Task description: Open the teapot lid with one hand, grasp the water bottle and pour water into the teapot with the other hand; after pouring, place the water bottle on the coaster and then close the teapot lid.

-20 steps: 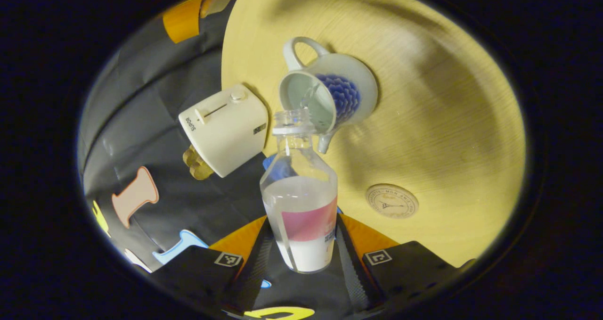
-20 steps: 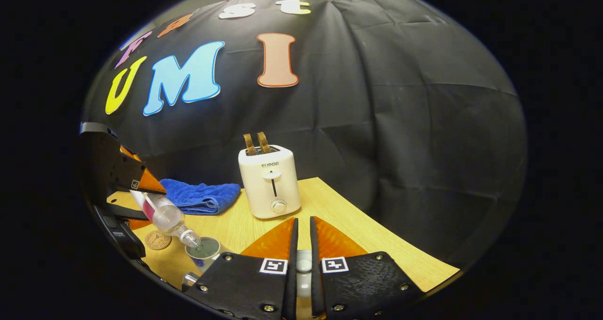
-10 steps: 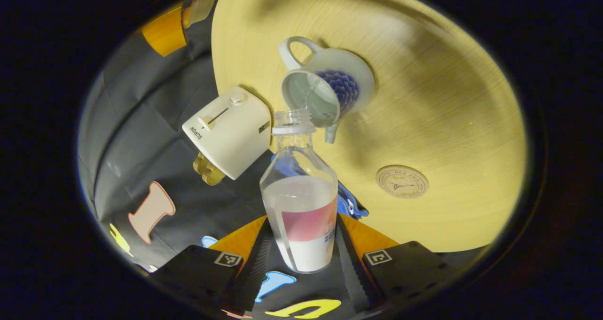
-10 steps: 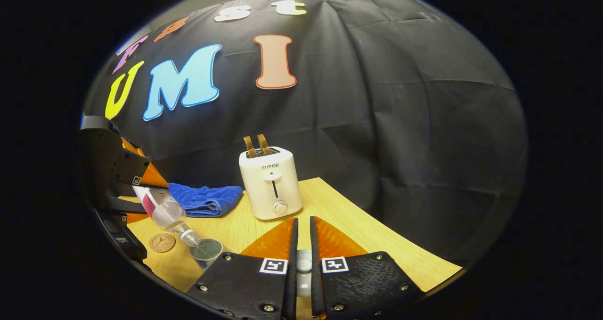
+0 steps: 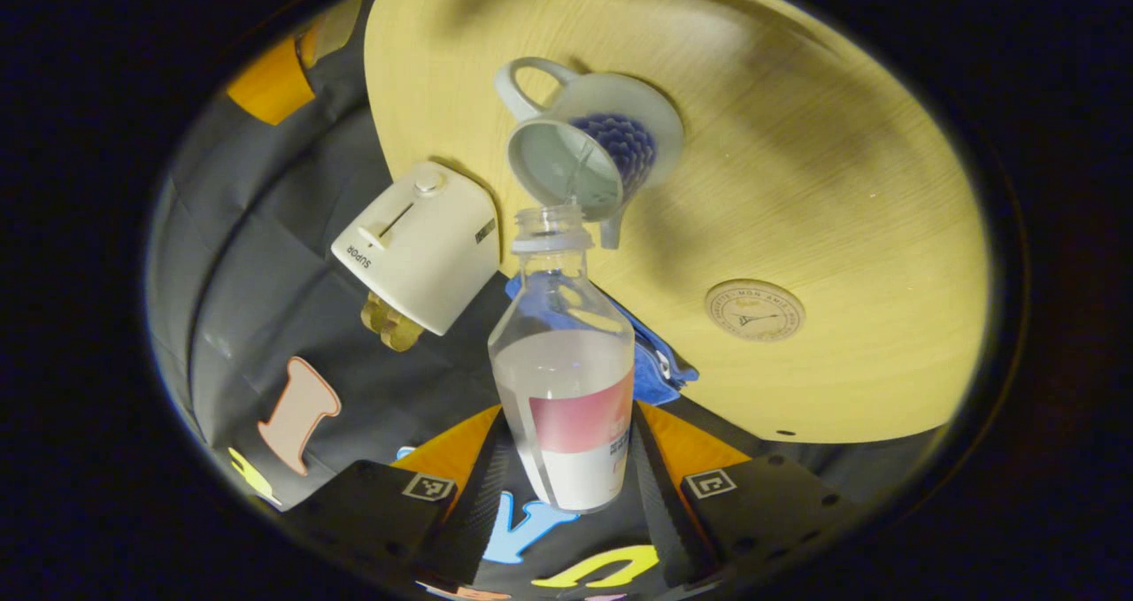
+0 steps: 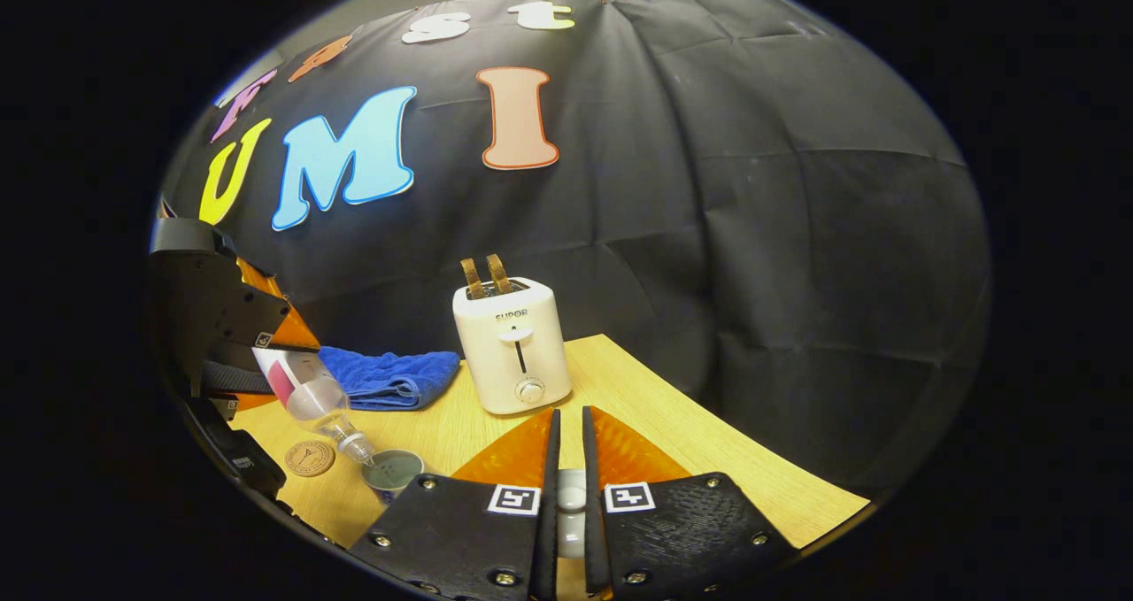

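Note:
My left gripper (image 5: 568, 417) is shut on a clear water bottle (image 5: 566, 380) with a pink label, about half full. The bottle tilts neck-down, its open mouth just over the open top of the white teapot (image 5: 589, 154) with a blue pattern, and a thin stream of water runs in. In the right gripper view the left gripper (image 6: 232, 331) holds the bottle (image 6: 312, 395) slanted above the teapot (image 6: 396, 473). My right gripper (image 6: 569, 417) is shut on the white teapot lid (image 6: 571, 500), held off to the right of the pot. A round wooden coaster (image 5: 754, 311) lies bare beside the teapot.
A white toaster (image 6: 513, 353) with two toast slices stands at the back of the wooden table (image 6: 673, 442). A folded blue towel (image 6: 389, 378) lies left of it. The coaster (image 6: 310, 458) sits near the table's left front, close to the teapot.
The left gripper has lifted and tipped the bottle a little steeper over the teapot, and water keeps running in. The right gripper still holds the lid, barely shifted.

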